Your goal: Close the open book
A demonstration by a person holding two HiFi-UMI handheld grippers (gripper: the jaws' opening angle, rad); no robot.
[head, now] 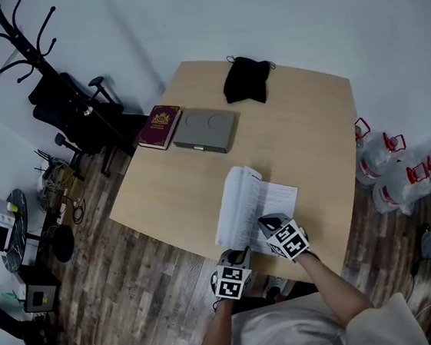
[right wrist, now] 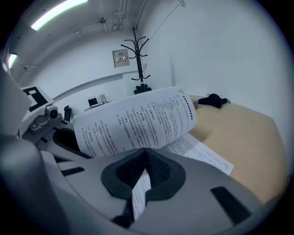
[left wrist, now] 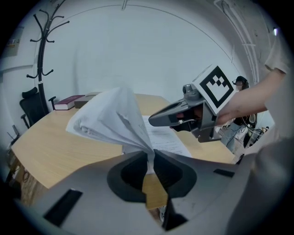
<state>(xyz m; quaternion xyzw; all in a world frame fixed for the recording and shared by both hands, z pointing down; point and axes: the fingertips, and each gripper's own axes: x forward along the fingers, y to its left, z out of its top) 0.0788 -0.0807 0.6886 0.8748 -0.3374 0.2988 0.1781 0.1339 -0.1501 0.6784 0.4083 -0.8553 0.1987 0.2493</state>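
The open book (head: 250, 206) lies lower centre on the bench (head: 312, 134), its spine running away from the person. The left gripper (head: 240, 255) is nearer, its jaws pinching the raised pages (left wrist: 110, 119). The right gripper (head: 267, 223) hovers just right of them, jaws closed.

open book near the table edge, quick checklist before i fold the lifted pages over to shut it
1. Left hand-held gripper grip on the lifted pages: ok, jaws pinched on them.
2. Whole stack plus cover caught in that grip: cannot tell.
3. Right hand-held gripper out of the fold path: not ok, it is shut and sits over the flat page.
4. Flat page lying smooth: ok.
5. Red book and grey box apart from the open book: ok.
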